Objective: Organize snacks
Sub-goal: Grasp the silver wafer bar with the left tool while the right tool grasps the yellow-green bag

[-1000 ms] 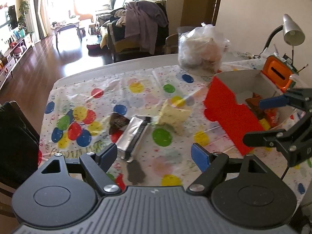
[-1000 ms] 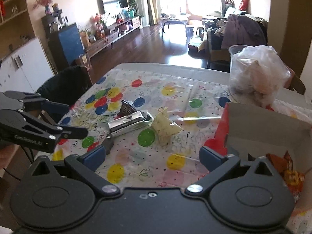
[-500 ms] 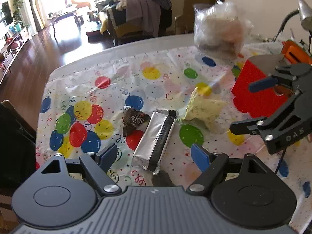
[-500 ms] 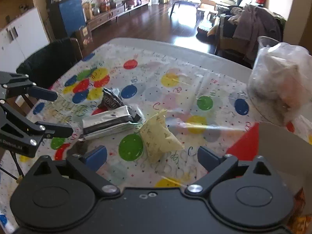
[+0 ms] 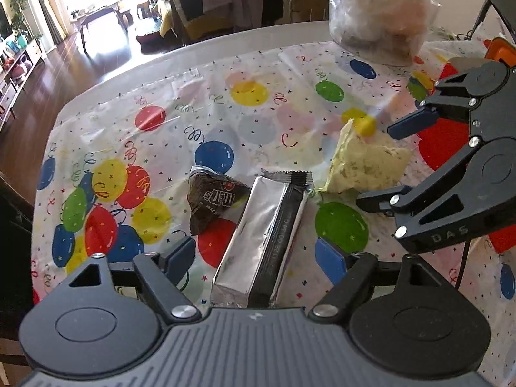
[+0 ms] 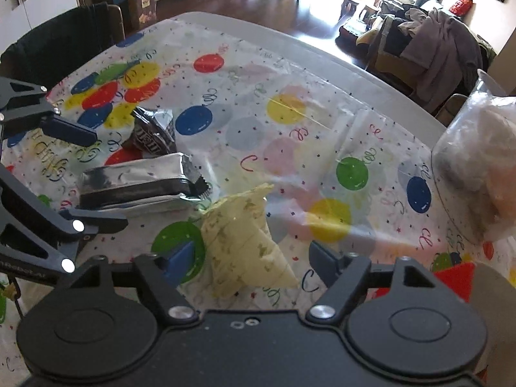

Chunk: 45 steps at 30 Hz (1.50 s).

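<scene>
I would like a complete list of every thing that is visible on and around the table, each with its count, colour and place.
silver snack bar: 1, silver and black, between the left gripper's fingers, untouched
M&M's packet: 1, dark brown, beside the bar
yellow packet: 1, pale yellow, between the right gripper's fingers
clear plastic bag: 1, transparent, far table edge
red box: 1, red, behind the right gripper
tablecloth: 1, white with coloured balloons, over the table
chair: 1, black, at the table's side
left gripper: 1, black with blue pads, open, jaws just closing
right gripper: 1, same, open, jaws just closing
</scene>
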### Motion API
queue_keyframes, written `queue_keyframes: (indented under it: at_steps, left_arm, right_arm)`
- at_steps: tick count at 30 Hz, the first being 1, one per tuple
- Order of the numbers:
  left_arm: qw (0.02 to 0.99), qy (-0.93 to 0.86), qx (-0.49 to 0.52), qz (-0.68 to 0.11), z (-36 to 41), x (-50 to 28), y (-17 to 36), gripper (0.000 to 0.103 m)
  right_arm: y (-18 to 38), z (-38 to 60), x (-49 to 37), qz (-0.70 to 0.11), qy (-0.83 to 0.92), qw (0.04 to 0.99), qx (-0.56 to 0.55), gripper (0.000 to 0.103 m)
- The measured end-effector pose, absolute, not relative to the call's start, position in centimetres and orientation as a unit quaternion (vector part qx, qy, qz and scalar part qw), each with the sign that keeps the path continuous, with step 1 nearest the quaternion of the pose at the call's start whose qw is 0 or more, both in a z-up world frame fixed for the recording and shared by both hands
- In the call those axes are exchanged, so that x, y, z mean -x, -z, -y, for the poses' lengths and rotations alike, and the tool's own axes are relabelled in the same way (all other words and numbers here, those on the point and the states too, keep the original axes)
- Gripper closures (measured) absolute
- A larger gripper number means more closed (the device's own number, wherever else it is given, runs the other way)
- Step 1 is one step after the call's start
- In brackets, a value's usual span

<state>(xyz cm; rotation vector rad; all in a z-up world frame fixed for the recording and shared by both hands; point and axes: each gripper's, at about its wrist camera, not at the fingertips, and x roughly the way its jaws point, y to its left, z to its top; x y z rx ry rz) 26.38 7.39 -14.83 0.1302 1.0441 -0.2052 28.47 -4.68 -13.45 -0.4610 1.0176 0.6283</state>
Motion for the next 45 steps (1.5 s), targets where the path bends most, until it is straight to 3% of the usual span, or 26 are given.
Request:
queue_keyframes:
  at_steps: [6,8,14,19,26,45]
  left_arm:
    - [0.851,0.109,-0.056,-0.511,-7.3,-27.4,15.8,0.036]
    - [0.846,0.118,-0.052,-0.517,-7.1,-27.7,16.1,0.041]
    - [0.844,0.111,-0.053,-0.522,-6.8,-27.9,16.5,0.055]
    - [0.846,0.106,-0.051,-0.519,-6.4,-27.5,16.3,0.06]
    - [0.848,0.081,-0.028,-0.523,-5.9,-26.8,15.9,0.061]
    - [0.864,0.064,0.03,-0.498,-5.1,-19.2,10.3,0.061]
  right_arm:
    - [14.3,3.9,-28.9,-0.482,-0.299,0.795,0.216,0.033]
    - [14.5,3.8,-29.0,-0.485,-0.3,0.793,0.213,0.041]
    - [14.5,4.1,-29.0,-0.485,-0.294,0.799,0.199,0.05]
    - [14.5,4.5,-28.7,-0.484,-0.288,0.805,0.186,0.054]
    - [14.0,5.6,-28.1,-0.49,-0.267,0.816,0.148,0.063]
    - [8.2,11.5,-20.4,-0.483,-0.231,0.844,0.045,0.064]
